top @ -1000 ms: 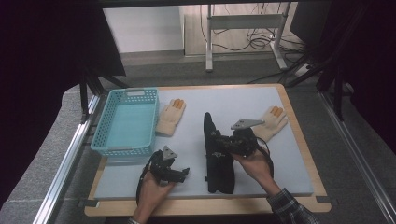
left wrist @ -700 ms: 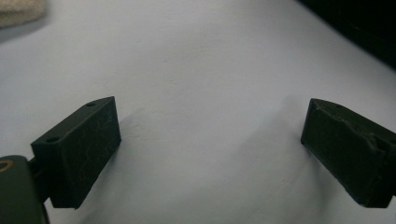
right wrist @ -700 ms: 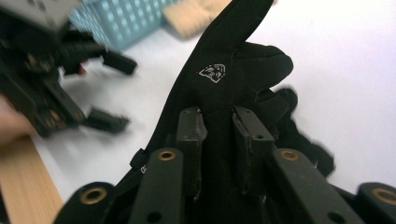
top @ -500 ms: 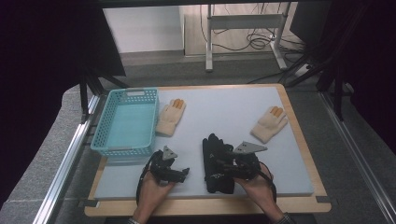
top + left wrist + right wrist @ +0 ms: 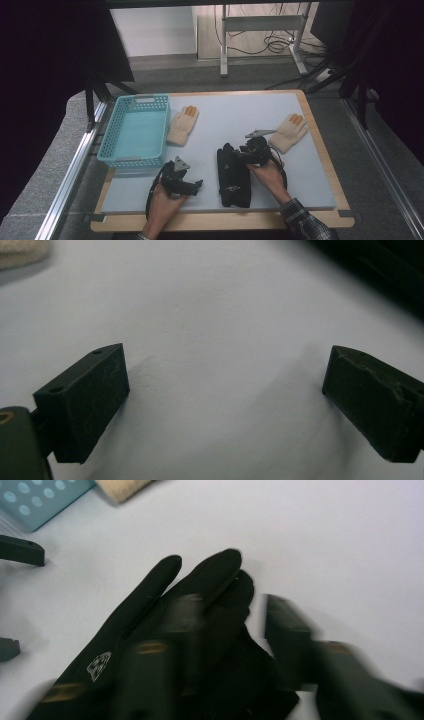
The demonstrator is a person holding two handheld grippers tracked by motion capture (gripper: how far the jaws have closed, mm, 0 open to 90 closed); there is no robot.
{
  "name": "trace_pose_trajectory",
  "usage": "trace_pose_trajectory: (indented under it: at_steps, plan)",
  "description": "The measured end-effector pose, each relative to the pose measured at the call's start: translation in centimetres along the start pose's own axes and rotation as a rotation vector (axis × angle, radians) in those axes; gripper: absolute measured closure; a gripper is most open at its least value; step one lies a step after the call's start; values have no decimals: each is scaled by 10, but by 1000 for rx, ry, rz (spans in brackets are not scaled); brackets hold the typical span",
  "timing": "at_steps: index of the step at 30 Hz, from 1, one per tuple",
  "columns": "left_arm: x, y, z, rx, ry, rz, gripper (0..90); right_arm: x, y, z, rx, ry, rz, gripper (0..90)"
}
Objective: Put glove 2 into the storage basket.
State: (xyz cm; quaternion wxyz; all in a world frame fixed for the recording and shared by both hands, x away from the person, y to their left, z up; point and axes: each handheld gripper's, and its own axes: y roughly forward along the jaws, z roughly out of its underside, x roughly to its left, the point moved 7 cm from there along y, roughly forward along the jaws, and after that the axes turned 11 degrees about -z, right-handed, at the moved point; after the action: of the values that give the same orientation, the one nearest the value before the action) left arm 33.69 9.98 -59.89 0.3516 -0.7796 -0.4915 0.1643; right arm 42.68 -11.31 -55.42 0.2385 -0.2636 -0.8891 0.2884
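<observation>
A pair of black gloves point(image 5: 231, 176) lies stacked near the front of the white mat point(image 5: 225, 115), fingers pointing away from me. My right gripper point(image 5: 241, 153) is low over the gloves' finger end. In the right gripper view its blurred jaws have just been closing around the edge of the black glove point(image 5: 150, 620). One jaw lies over the glove and the other over the mat, with glove fabric between them and a gap still showing. My left gripper point(image 5: 196, 185) rests left of the gloves. It is wide open point(image 5: 225, 390) and empty over bare mat.
A teal basket point(image 5: 135, 131) stands at the left with nothing in it. One beige glove point(image 5: 183, 125) lies beside it and another beige glove point(image 5: 291, 132) lies at the right, just beyond my right hand. A wooden rim point(image 5: 320, 150) borders the mat.
The right gripper drew back toward the front edge, then went out again and down to the gloves' finger end. The black glove, stretched long before, now lies shorter. The left gripper stayed put.
</observation>
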Motion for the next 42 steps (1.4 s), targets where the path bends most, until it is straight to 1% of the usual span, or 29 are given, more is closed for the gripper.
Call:
trace_pose_trajectory:
  at_steps: [1, 2, 3, 4, 5, 6, 7, 9, 10, 11, 12, 13, 15, 17, 19, 21, 23, 24, 26, 28, 29, 30, 31, 32, 34, 36, 38, 40, 42]
  plan:
    - [0, 0, 0, 0, 0, 0, 50, -1, 4, 1, 1, 13, -27, 796]
    - [0, 0, 0, 0, 0, 0, 49, -1, 3, 1, -9, 17, -34, 847]
    - [0, 0, 0, 0, 0, 0, 50, 0, 1, 1, -18, 15, -33, 855]
    - [0, 0, 0, 0, -1, 0, 50, 4, -3, 0, -26, -2, -22, 860]
    - [0, 0, 0, 0, -1, 0, 49, 7, -7, 0, -37, -19, -12, 860]
    - [0, 0, 0, 0, -1, 0, 49, 11, -14, 0, -39, -46, 3, 859]
    - [0, 0, 0, -1, 2, 0, 50, 13, -18, 0, -42, -55, 12, 859]
    - [0, 0, 0, -1, 1, 0, 49, 16, -26, 1, -55, -66, 15, 850]
    - [0, 0, 0, -1, 2, 0, 50, 13, -26, 3, -44, -67, 26, 835]
    - [0, 0, 0, -1, 2, -1, 50, 11, -25, 5, -38, -66, 26, 794]
    - [0, 0, 0, -1, 1, 0, 50, 7, -22, 7, -27, -61, 27, 694]
    - [0, 0, 0, -1, 1, 0, 50, 3, -21, 7, -31, -62, 30, 661]
    - [0, 0, 0, 0, 1, 0, 50, -1, -23, 6, -51, -53, 16, 630]
    - [0, 0, 0, -1, 1, 1, 49, -3, -30, 7, -61, -54, 9, 629]
    - [0, 0, 0, -1, 0, 1, 50, -4, -39, 11, -45, -88, 19, 640]
    - [0, -1, 0, -3, -2, 1, 54, -4, -48, 18, -28, -106, 28, 700]
    - [1, -2, 0, -5, 2, -3, 61, -2, -55, 25, -25, -111, 17, 772]
    - [1, -2, 1, -5, 5, -7, 62, 0, -59, 30, -17, -111, 3, 812]
    - [2, -5, 3, -3, 9, -13, 62, 3, -62, 37, -5, -113, -15, 851]
    - [3, -6, 5, -1, 5, -20, 61, 7, -64, 48, 13, -111, -41, 879]
    - [6, -8, 6, 6, 10, -29, 59, 8, -65, 52, 15, -111, -52, 882]
    - [7, -9, 7, 6, 5, -37, 58, 12, -66, 58, 20, -113, -62, 883]
    - [10, -11, 9, 10, 4, -47, 57, 14, -67, 61, 23, -118, -66, 883]
    - [12, -13, 11, 16, 2, -47, 56, 17, -67, 67, 30, -129, -71, 882]
    - [16, -14, 15, 22, -10, -35, 53, 22, -68, 75, 40, -140, -84, 882]
    - [21, -16, 19, 21, -22, -33, 49, 26, -68, 82, 49, -148, -93, 882]
    - [24, -17, 21, 20, -22, -30, 43, 29, -67, 88, 58, -154, -104, 882]
    - [26, -18, 23, 11, -6, -25, 42, 30, -65, 92, 66, -155, -110, 882]
    - [28, -18, 24, 13, -1, -13, 36, 33, -60, 95, 75, -153, -130, 882]
